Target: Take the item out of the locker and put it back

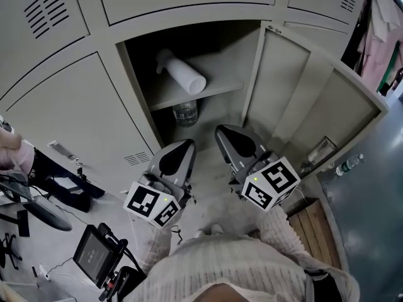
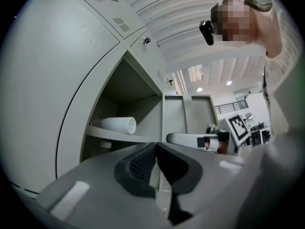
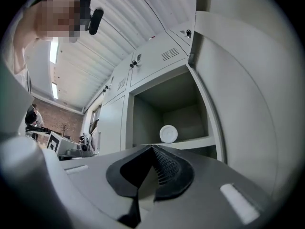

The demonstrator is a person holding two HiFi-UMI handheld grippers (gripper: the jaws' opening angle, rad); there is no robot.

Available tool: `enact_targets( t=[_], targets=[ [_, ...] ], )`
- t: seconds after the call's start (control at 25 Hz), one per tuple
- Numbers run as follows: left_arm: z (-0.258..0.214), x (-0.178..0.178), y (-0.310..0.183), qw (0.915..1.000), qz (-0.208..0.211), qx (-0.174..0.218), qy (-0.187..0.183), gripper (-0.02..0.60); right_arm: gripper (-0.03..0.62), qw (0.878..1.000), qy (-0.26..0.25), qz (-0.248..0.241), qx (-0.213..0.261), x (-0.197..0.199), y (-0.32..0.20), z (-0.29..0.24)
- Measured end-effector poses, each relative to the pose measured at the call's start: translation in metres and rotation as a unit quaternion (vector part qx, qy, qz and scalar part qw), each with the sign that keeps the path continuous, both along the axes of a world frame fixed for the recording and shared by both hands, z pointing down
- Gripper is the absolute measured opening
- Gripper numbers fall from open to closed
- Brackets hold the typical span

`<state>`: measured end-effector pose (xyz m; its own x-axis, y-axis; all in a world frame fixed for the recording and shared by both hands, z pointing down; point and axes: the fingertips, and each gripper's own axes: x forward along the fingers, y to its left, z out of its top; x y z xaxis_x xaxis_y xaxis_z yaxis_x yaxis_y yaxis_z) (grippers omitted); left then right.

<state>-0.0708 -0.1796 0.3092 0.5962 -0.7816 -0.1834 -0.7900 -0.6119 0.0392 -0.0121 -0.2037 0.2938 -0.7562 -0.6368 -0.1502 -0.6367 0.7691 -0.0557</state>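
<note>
Grey left gripper (image 1: 188,143), grey right gripper (image 1: 221,129), checkered marker cubes (image 1: 272,182), cream sweater (image 1: 239,263)

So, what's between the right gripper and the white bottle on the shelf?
Nothing: from right gripper to white bottle, only bare shelf, right gripper view.

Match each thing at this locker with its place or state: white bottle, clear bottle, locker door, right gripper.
Things:
1. white bottle
2. clear bottle
3. locker door
4. right gripper

Places or states:
A. swung open
B. lying on the shelf
C. jaws shut, nothing between them
D. under the shelf

Pairs: 1-B, 2-D, 3-A, 4-C
</note>
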Motion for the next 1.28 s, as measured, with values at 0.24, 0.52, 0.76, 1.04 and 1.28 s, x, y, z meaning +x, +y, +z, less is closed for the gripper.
enact_targets(
  t=[0.24,0.52,0.76,1.04,1.28],
  targets=[
    [0.013,-0.009,0.003,0.9997,-0.015,-0.016,-0.009,0.006,0.0,1.0,0.014,-0.002,-0.014,0.005,0.0,0.015],
    [0.017,-0.002,0.005,0.9995,0.006,-0.025,-0.018,0.006,-0.001,0.999,0.035,-0.014,-0.013,-0.004,0.003,0.02],
    [0.022,-0.001,0.007,0.9992,0.012,-0.033,-0.017,0.008,-0.002,0.998,0.047,-0.024,-0.016,-0.009,0.005,0.025],
    [0.026,0.001,0.007,0.9988,0.023,-0.043,-0.005,0.008,-0.002,0.997,0.06,-0.033,-0.021,-0.013,0.005,0.032],
    [0.024,0.002,0.006,0.9988,0.026,-0.041,-0.008,0.008,-0.002,0.997,0.071,-0.029,-0.015,-0.011,0.002,0.031]
  ],
)
